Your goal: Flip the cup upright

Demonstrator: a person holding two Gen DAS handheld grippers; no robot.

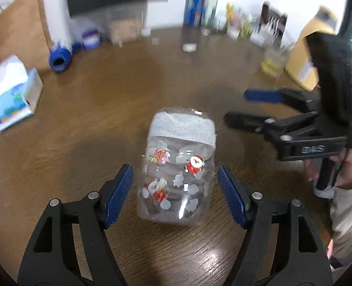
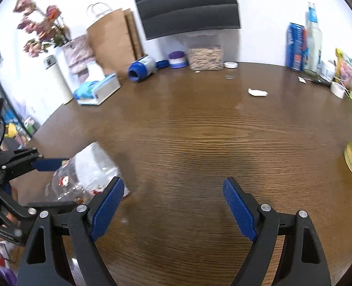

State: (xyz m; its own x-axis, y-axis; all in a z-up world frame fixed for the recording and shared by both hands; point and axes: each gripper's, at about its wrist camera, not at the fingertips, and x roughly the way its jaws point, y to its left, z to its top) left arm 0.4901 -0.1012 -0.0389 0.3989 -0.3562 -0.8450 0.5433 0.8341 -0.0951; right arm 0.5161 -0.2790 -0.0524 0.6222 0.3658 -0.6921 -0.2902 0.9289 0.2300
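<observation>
A clear plastic cup (image 1: 178, 166) with Santa stickers and a white mesh band lies tilted on the brown wooden table (image 1: 104, 100), its white-banded end pointing away from me. My left gripper (image 1: 174, 188) is open, its blue pads on either side of the cup with small gaps. My right gripper (image 2: 173, 205) is open and empty over bare table; it also shows in the left wrist view (image 1: 245, 106), to the right of the cup. The cup shows in the right wrist view (image 2: 85, 174) at lower left, between the left gripper's fingers (image 2: 49, 163).
A tissue box (image 1: 13, 95), a blue bottle on its side (image 1: 59, 59) and a paper bag (image 1: 18, 31) stand at the back left. A jar of yellow liquid (image 1: 272, 62), a cardboard box (image 1: 304, 54) and bottles (image 1: 204, 4) stand at the back right. A white scrap (image 2: 257, 92) lies mid-table.
</observation>
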